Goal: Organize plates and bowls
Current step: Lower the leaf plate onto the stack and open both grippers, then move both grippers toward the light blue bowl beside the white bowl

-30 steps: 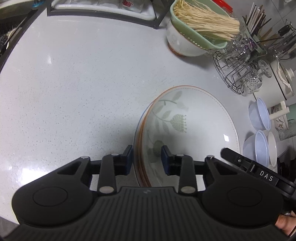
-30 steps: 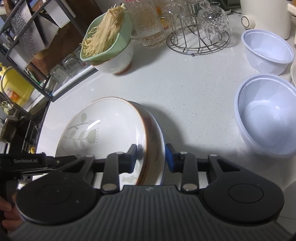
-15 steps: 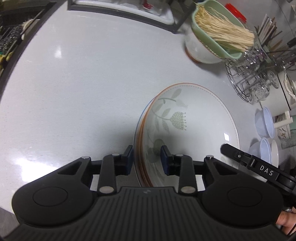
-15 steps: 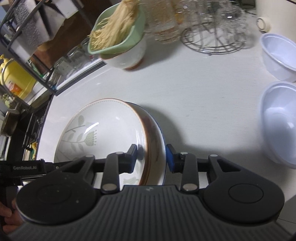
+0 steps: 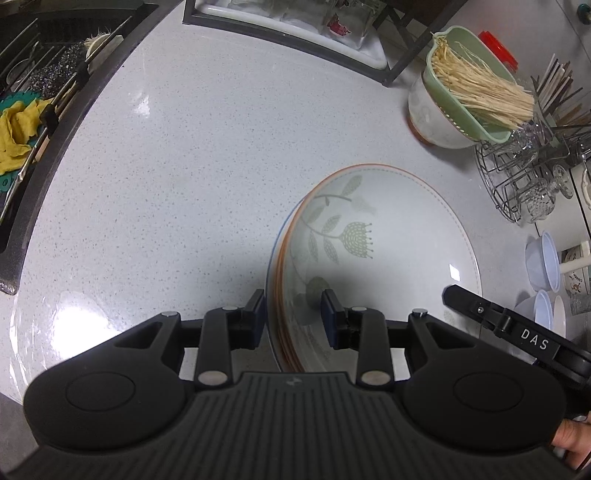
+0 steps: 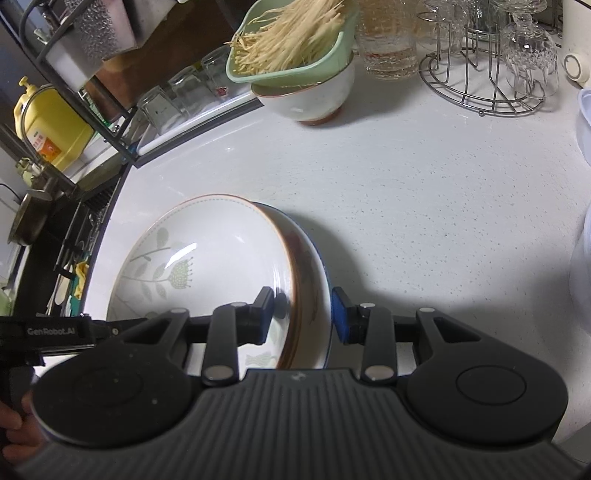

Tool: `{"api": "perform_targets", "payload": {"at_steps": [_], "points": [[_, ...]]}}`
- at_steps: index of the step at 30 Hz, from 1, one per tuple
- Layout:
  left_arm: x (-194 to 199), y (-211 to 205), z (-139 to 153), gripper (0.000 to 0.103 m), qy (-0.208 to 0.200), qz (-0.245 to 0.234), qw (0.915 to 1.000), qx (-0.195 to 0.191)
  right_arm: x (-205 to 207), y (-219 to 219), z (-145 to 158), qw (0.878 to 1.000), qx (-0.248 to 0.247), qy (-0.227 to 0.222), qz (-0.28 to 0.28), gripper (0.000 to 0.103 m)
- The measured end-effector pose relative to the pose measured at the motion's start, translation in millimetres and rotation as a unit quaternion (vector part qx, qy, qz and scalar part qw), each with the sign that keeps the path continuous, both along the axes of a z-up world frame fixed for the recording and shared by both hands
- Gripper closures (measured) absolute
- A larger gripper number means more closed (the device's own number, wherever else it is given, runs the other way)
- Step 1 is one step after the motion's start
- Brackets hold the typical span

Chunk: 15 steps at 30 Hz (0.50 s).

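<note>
Plates (image 5: 388,236), glossy round ceramic, stacked over speckled countertop (image 5: 184,166).

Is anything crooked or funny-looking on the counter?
Yes. The green strainer sits tilted on the white bowl, with noodles poking over its rim. The stack of plates, clamped at opposite rims by both grippers, looks fine.
</note>
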<state>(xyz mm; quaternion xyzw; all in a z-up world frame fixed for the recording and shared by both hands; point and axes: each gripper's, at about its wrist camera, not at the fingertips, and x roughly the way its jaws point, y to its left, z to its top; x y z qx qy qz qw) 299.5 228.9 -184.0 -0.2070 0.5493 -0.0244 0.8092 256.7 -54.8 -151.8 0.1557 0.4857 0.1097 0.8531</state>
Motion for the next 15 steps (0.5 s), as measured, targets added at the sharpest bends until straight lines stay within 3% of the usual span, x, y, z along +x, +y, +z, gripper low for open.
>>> {"api": "perform_targets", "payload": {"at_steps": [5,15], "points": [[-7,-5,13,0.066,-0.022,0.005,0.9988,0.044,-5,0,10,1.000,-0.026,-0.017,0.000,0.067],[-47,-24,75,0.066,-0.101,0.022,0.9937,0.044,-45,-21,63,0.997,-0.033,-0.071,0.023,0.067]]}}
